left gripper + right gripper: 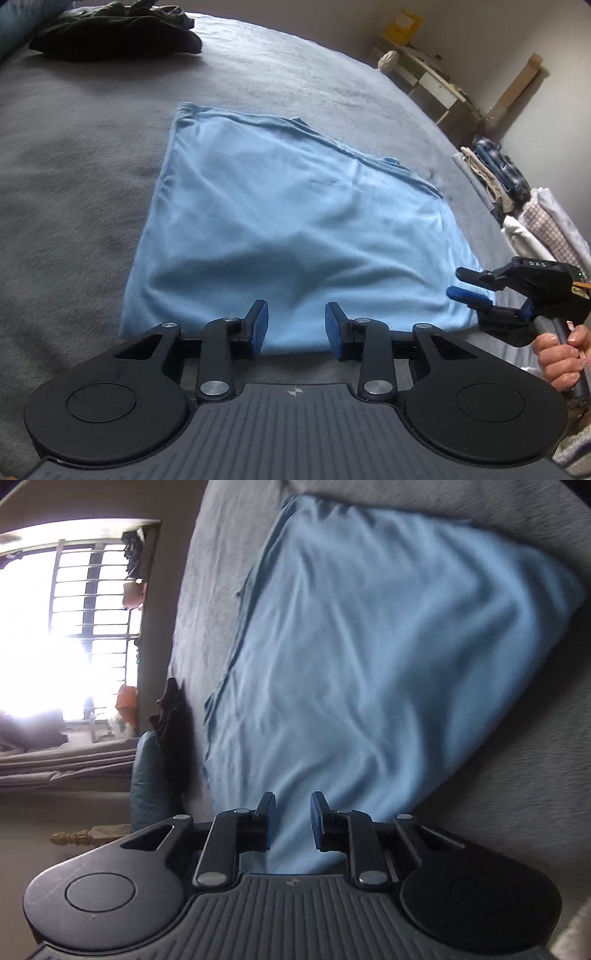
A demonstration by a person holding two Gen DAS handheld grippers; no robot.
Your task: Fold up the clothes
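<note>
A light blue garment point(295, 221) lies folded into a rough rectangle on the grey bed cover point(74, 166). My left gripper point(296, 325) is open just over the garment's near edge, with nothing between its blue pads. In the left wrist view my right gripper point(463, 284) sits at the garment's near right corner, tilted on its side, jaws apart, held by a hand point(561, 358). The right wrist view shows the same blue garment point(369, 664) stretching away, with the right gripper point(293, 821) open and blue cloth visible in the gap between its fingers, not pinched.
A dark green and black pile of clothes point(118, 29) lies at the far left of the bed. Stacked folded fabrics point(517, 195) and shelves point(424, 74) stand beyond the bed's right edge. A bright barred window point(74, 627) and a teal pillow point(147, 775) lie past the bed.
</note>
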